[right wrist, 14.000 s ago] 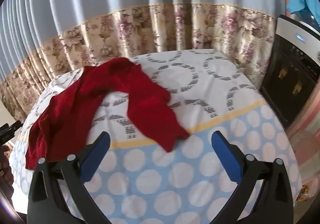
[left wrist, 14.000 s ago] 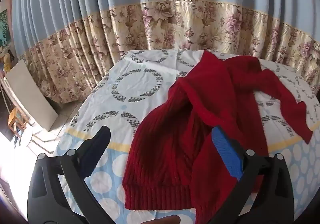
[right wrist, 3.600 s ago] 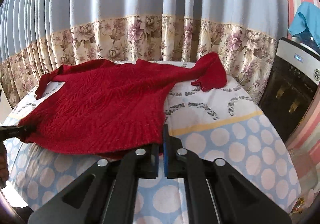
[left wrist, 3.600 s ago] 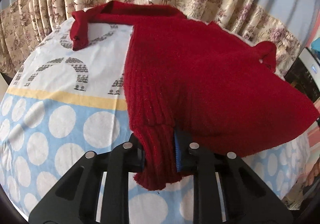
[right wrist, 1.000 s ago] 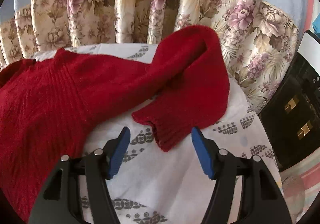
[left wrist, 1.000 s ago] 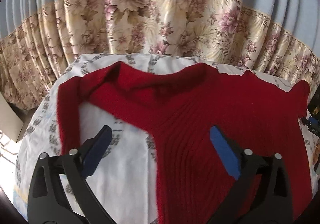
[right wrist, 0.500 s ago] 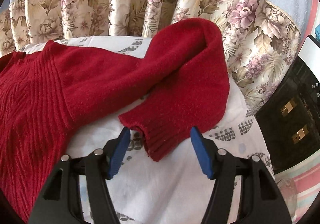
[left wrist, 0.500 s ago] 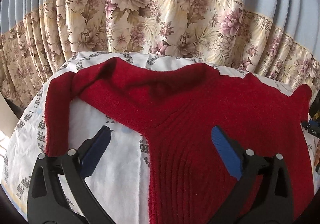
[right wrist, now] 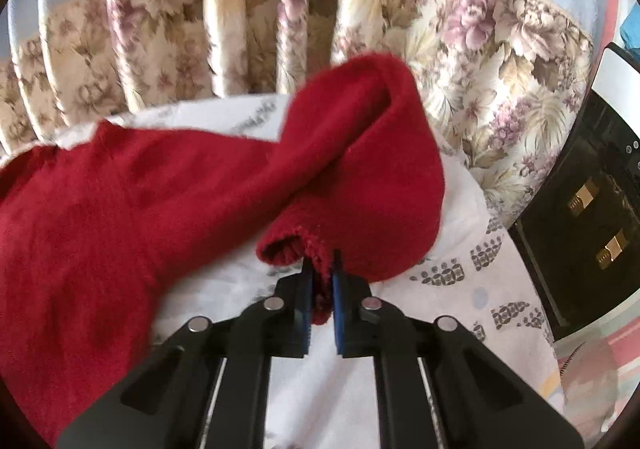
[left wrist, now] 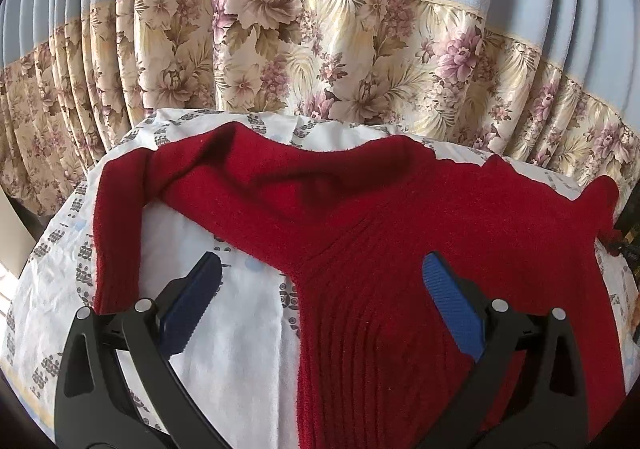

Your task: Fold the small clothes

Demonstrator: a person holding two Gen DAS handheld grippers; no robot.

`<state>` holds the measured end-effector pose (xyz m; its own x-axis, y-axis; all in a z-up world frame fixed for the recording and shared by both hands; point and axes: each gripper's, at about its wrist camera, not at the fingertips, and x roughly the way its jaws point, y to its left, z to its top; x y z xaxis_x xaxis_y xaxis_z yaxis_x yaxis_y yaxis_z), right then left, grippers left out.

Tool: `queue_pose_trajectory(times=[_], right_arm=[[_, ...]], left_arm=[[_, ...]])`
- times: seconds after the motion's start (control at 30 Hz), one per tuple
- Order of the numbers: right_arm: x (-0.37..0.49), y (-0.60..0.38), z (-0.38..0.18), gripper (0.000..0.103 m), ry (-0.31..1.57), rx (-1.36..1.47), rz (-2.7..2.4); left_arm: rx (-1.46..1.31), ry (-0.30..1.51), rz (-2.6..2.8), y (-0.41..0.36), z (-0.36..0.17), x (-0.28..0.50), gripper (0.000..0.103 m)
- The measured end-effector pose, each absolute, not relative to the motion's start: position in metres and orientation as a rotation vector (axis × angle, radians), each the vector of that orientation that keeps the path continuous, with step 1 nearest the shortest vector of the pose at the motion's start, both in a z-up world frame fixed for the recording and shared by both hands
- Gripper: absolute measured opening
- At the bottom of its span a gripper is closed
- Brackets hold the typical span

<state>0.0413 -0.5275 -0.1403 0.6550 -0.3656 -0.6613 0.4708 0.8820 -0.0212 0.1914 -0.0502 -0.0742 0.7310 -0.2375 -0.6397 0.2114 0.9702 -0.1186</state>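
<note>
Red sweater (left wrist: 440, 217) lies spread on the patterned tablecloth (left wrist: 232, 349). Right gripper (right wrist: 321, 281) has just closed, pads pinching the sleeve cuff (right wrist: 316, 249) at 12 o'clock. Left gripper (left wrist: 320, 289) is wide open over the sweater's armpit, holding nothing.

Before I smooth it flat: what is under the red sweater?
Under the red sweater lies a white patterned tablecloth, bare around it. Whatever is beneath the sweater's body stays covered. The right gripper pinches the sleeve cuff above the cloth.
</note>
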Motion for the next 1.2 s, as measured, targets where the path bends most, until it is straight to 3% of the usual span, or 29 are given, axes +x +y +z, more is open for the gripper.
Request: queue_pose_trajectory(times=[0.33,0.73,0.8,0.87,0.93,1.2], right_arm=[[0.049,-0.413,-0.073,0.007,0.611,0.154,-0.168],[0.147,-0.258,-0.069,0.007,0.636,0.126,0.15],[0.155,-0.244,-0.072,0.015,0.655,0.122,0.175],[0.153,-0.242,-0.072,0.046,0.647,0.133,0.198],[0.143,-0.25,-0.067,0.056,0.618,0.135,0.177],[0.099,-0.36,-0.067,0.056,0.574,0.218,-0.035]], left_arm=[[-0.034,0.684,-0.235,-0.041,-0.06,0.186,0.1],[-0.01,0.646,-0.197,-0.018,-0.021,0.173,0.1],[-0.013,0.652,-0.186,-0.015,-0.02,0.173,0.1],[-0.02,0.67,-0.19,-0.015,-0.022,0.173,0.1],[-0.02,0.69,-0.209,-0.022,-0.024,0.173,0.1],[0.021,0.789,-0.344,-0.092,-0.047,0.179,0.1]])
